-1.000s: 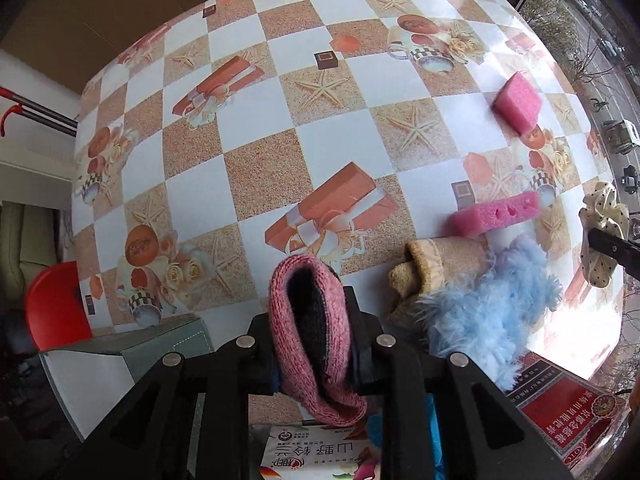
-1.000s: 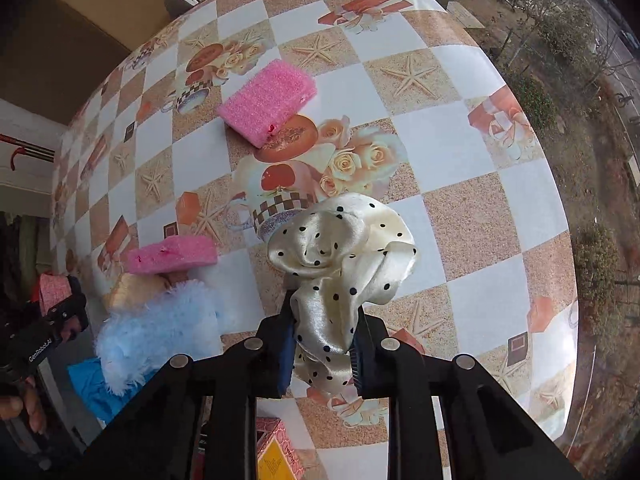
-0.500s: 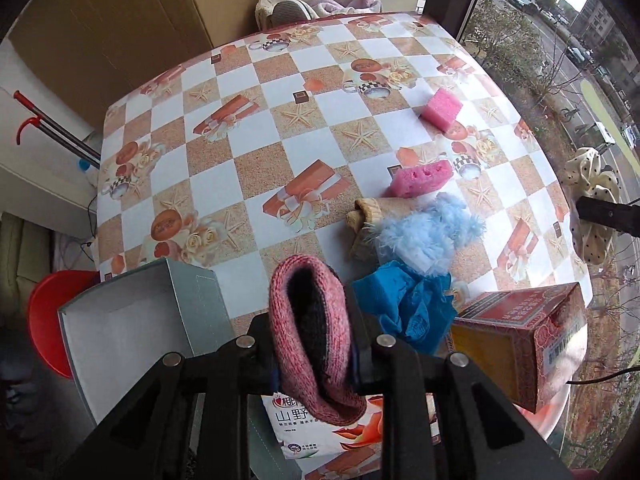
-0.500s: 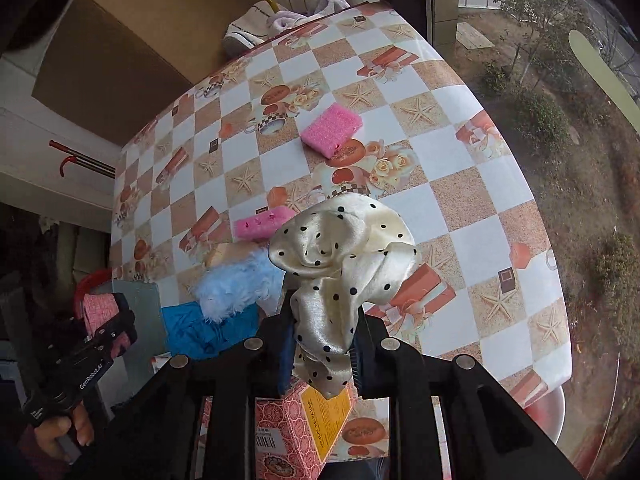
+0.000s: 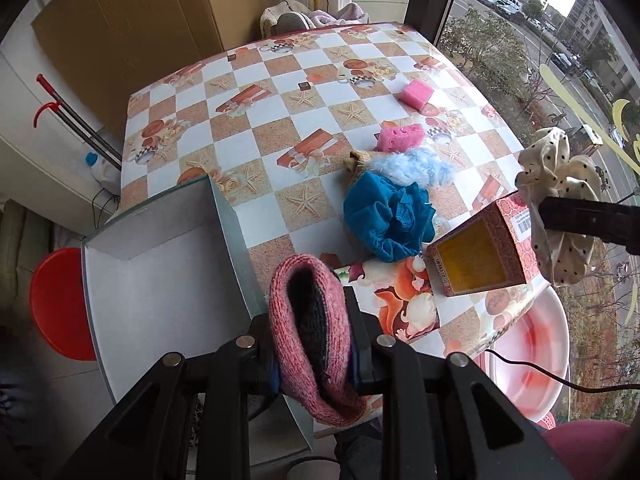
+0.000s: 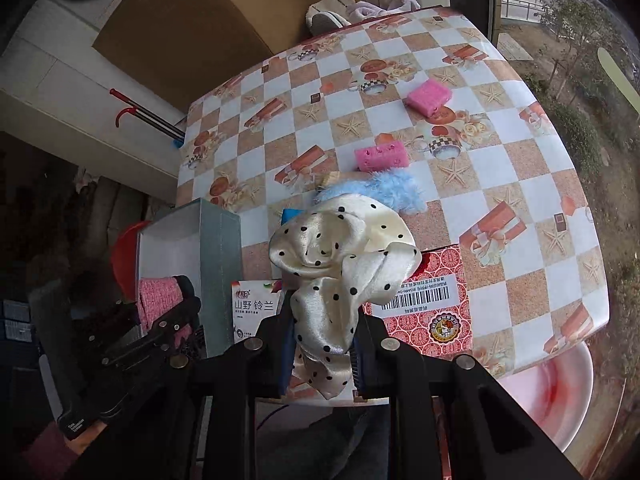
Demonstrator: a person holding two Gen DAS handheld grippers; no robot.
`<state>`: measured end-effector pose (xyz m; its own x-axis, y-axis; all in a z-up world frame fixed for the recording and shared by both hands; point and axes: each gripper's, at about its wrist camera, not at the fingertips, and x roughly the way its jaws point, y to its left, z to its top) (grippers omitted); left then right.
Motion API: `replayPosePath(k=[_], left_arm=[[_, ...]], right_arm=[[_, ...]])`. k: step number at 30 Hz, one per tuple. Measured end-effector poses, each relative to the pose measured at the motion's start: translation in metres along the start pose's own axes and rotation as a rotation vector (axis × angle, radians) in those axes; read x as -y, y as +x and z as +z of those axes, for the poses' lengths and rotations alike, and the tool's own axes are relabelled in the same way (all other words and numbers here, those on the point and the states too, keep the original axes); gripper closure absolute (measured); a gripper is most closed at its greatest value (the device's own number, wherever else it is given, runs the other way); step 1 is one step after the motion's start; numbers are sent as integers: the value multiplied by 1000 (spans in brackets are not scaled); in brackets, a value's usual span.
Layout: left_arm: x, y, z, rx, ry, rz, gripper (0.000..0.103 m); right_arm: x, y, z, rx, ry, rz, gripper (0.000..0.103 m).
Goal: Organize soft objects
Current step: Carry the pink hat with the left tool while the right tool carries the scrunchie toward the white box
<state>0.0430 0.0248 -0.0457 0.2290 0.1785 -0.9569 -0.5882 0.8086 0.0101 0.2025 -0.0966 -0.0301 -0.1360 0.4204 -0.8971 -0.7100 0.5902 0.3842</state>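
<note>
Grey open box [image 5: 160,280] sits at the table's left edge, the left gripper [image 5: 312,344] above it pinching a pink knitted piece [image 5: 296,320], while rightward the right gripper [image 6: 324,344] clamps a polka-dot scrunchie [image 6: 340,256] over the red carton [image 6: 436,300].

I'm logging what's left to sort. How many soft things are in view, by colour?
Pink: 3, two sponges on the table, a knit piece in the left gripper
Blue: 2, fluffy light blue piece, teal cloth
Cream, dotted: 1, scrunchie in the right gripper
Tan: 1, piece
Total: 7
</note>
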Motion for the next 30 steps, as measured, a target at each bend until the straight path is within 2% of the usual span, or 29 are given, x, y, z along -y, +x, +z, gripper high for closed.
replayPosePath(k=[8,20,24,30], left_arm=[[-28,-17,-38,9,-54,28,76],[-63,-37,-74,52,-135,82,76],[-69,-39,-84,49,-159,79,76],[-68,-43,-88,65,-157,77,76]], right_arm=[[-54,15,-30,-39,-90,28,79],[-130,21,-37,-45,-237,76,79],[-144,33,-50,-90,-282,75,79],[-144,41,-58,-124,-272,79,79]])
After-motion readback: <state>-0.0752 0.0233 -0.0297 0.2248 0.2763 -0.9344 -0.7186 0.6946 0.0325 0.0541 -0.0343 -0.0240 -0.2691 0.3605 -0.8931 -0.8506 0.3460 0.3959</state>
